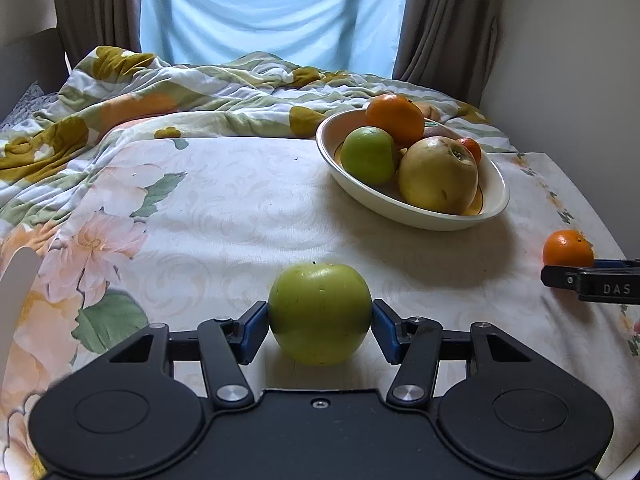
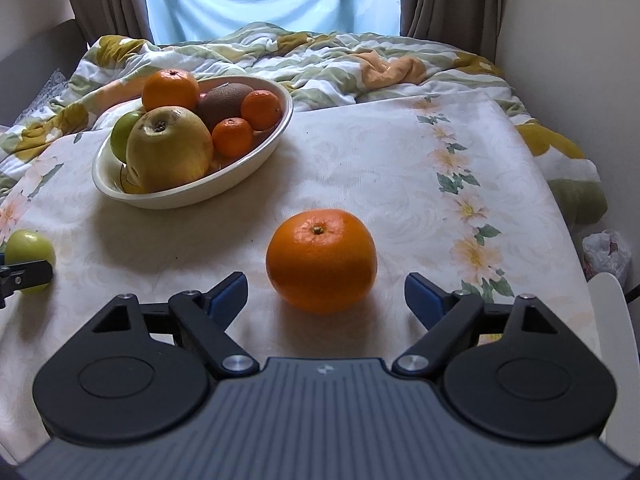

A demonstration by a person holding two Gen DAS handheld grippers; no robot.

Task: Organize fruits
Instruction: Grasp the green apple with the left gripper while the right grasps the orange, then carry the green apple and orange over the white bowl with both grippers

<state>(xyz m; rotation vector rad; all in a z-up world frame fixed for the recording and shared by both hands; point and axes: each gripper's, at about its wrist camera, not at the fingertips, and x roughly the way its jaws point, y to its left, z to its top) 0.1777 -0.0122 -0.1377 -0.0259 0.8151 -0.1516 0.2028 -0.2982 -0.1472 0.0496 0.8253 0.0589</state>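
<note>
Tho half hidden, kiwi (image 1: 438,131) in bowl (image 1: 400,210)

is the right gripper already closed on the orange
No, the right gripper is open, its pads standing clear on both sides of the orange.

Glossy ceramic bowl (image 1: 412,210), smooth waxy green apple (image 1: 319,314), matt floral cloth (image 1: 240,208), dimpled orange (image 2: 321,260).
</note>
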